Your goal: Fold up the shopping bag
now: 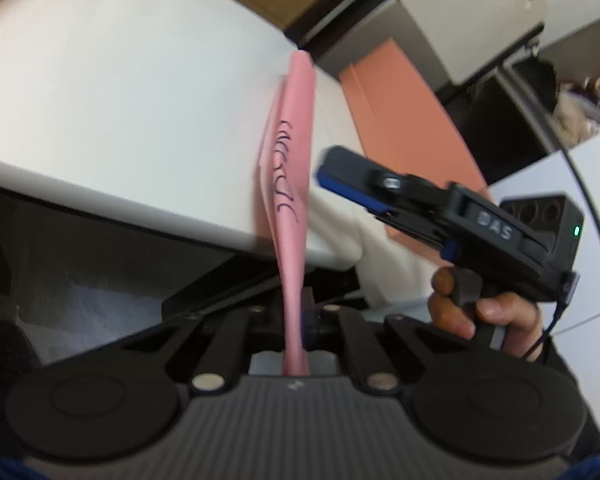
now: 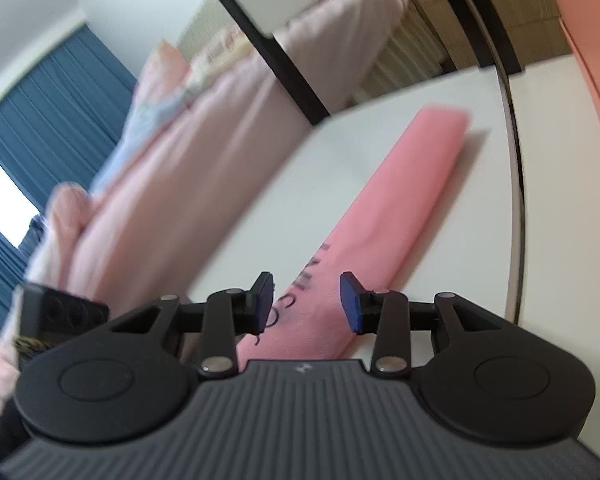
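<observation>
The long pink fabric shopping bag [image 2: 396, 208], folded into a narrow strip, is lying along the white table [image 1: 120, 100]. The left gripper [image 1: 296, 320] is clamping its near end, apparently anchoring it; the right gripper [image 2: 306, 300] is hovering spread above the strip, likely readying a grasp.

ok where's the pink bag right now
The folded pink fabric shopping bag lies as a long strip on the white table. Its near end is clamped in the left gripper, and the open right gripper hangs just above it.
</observation>
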The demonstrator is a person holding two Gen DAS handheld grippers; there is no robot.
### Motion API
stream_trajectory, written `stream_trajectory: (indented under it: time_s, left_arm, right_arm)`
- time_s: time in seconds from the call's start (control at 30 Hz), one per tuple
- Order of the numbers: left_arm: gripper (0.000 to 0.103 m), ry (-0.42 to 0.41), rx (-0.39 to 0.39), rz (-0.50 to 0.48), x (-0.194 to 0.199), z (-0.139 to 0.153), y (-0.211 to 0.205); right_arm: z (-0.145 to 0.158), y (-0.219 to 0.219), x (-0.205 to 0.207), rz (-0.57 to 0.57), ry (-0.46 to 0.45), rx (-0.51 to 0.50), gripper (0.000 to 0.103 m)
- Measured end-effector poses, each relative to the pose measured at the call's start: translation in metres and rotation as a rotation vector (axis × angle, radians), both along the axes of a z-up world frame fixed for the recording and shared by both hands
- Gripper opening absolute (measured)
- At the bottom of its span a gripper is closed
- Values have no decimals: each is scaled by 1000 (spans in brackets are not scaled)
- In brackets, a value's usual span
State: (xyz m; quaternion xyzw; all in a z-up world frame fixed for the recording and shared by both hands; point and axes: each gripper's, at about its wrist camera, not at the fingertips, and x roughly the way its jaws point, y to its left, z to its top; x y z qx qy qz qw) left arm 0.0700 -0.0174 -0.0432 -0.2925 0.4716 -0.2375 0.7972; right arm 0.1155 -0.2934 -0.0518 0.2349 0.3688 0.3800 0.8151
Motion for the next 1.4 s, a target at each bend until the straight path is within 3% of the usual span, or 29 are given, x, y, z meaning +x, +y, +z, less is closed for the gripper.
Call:
stream_trajectory:
  time_s: [0.13,0.3,0.4,0.53,0.57,0.6,0.67,0.73,0.87,0.93,1.1,1.2,1.4]
  left_arm:
    - [5,-87,-78,43,-13,24,19]
    - [5,-222,-135,23,-34,54,29]
    - [5,-249,-146,-39,-39,56,23]
    - [6,-253,-126,-108,-44,53,13]
    - [7,-250,-118,-110,-44,53,13]
    - [8,-252,-108,-109,-43,53,15]
    - [24,-257,-89,-106,-45,55,18]
    - [28,-274,-72,-107,-47,60,23]
    - [51,-307,-67,-119,-50,68,31]
    - [51,-327,-77,-110,-50,70,33]
    - [53,-346,-55,-85,-50,67,30]
    - [57,-387,-81,-78,-53,71,34]
    - [59,-411,-186,-213,-59,68,24]
  right_arm:
    - [19,-19,-4,-32,-51,131,42]
    - [24,-26,0,-39,-31,257,47]
    - [22,-20,6,17,1,336,51]
    - [24,-15,12,1,-12,343,51]
    - [25,-17,13,-12,-17,345,40]
    - [27,-17,13,-10,-29,347,22]
    - [33,-16,13,-8,-68,300,15]
    - [36,-17,10,21,-107,318,13]
    - [49,-27,-1,92,-200,369,9]
    - [56,-29,-9,134,-249,378,9]
    - [67,-26,-24,217,-277,422,8]
    - [72,-27,-31,270,-291,453,8]
    - [76,-35,-43,359,-296,549,9]
